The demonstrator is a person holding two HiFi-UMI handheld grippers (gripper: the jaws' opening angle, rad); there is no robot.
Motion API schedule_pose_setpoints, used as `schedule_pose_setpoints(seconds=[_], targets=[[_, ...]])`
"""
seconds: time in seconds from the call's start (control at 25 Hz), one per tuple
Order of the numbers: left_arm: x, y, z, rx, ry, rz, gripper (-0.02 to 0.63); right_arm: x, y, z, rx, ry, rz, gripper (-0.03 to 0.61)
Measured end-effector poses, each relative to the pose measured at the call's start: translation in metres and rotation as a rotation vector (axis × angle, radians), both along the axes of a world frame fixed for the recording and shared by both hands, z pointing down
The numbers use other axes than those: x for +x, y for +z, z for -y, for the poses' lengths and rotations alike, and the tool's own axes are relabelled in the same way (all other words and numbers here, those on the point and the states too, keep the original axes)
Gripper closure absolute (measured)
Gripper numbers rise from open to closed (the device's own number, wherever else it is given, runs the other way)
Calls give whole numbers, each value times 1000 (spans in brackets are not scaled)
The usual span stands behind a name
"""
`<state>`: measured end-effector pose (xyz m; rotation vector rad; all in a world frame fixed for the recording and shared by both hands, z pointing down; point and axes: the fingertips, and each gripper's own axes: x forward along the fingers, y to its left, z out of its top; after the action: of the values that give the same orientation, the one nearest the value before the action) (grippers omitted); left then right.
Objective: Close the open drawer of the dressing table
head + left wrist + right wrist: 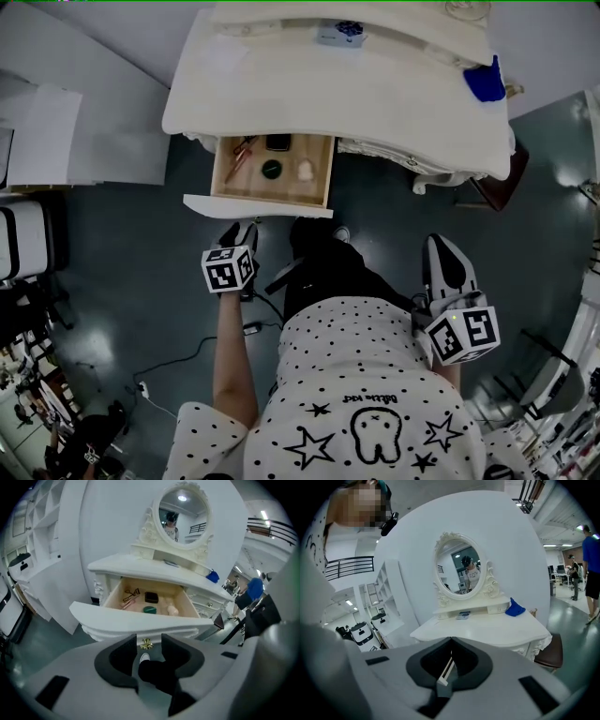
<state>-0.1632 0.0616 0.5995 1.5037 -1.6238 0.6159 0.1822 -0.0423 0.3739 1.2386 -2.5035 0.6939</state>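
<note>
The drawer (255, 205) stands pulled out from the front of the white bench (394, 103), left of its middle. It holds an eyelash curler (242, 153), a black case (277, 142) and a green pot (272, 170). The left gripper (149, 639) faces its front panel with jaws wide apart and empty, and the gold knob (146, 644) shows in the gap. The right gripper (451, 641), off to the side, has its jaws together on nothing.
</note>
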Motion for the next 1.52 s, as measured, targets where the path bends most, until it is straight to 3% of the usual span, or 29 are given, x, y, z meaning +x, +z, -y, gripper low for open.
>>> schedule_pose_setpoints(seconds=[0.24, 0.52, 1.52], targets=[[3, 54, -6, -101, 16, -58, 437, -1, -2, 4, 6, 8, -36, 569], [10, 75, 8, -118, 12, -127, 431, -15, -2, 13, -1, -9, -49, 569], [7, 88, 26, -149, 4, -115, 459, -25, -5, 23, -18, 37, -52, 569]])
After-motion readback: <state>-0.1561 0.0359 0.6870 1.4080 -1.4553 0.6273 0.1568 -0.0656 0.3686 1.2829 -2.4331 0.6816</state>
